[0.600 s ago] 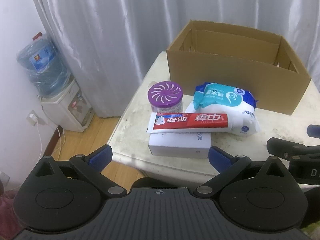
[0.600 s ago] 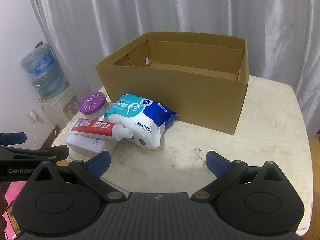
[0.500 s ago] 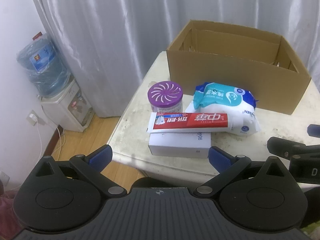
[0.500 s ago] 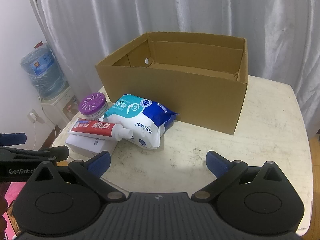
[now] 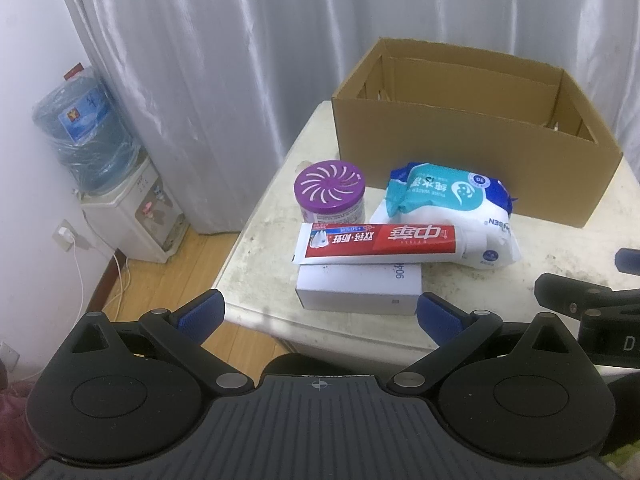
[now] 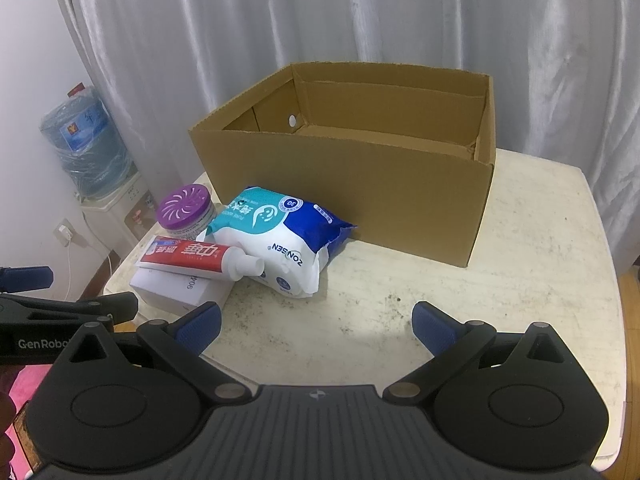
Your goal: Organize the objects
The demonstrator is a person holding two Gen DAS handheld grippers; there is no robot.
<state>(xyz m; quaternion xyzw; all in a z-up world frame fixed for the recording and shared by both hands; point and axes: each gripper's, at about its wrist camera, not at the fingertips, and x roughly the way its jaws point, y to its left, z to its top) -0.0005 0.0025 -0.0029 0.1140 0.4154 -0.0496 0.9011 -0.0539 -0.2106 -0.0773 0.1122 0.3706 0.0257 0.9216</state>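
Cardboard box point(image 6: 344, 196), open-topped, sits at the back of a stained white table point(image 6: 532, 280). Just in front lie a wet-wipes pack point(image 5: 448, 208), a white carton point(image 5: 360, 284) with a red toothpaste tube point(image 5: 380, 242) across it, and a purple-lidded jar point(image 5: 330, 194). Left gripper point(image 5: 320, 314) and right gripper point(image 6: 316, 322) hover near, jaws wide apart, holding nothing.

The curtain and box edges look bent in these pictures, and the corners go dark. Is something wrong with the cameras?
Nothing wrong: both are fisheye views. In the left wrist view the cardboard box rim bows and the curtain leans; corners darken. In the right wrist view the table edge curves, with a soft bright patch of glare near the open right gripper. Both are sharp.
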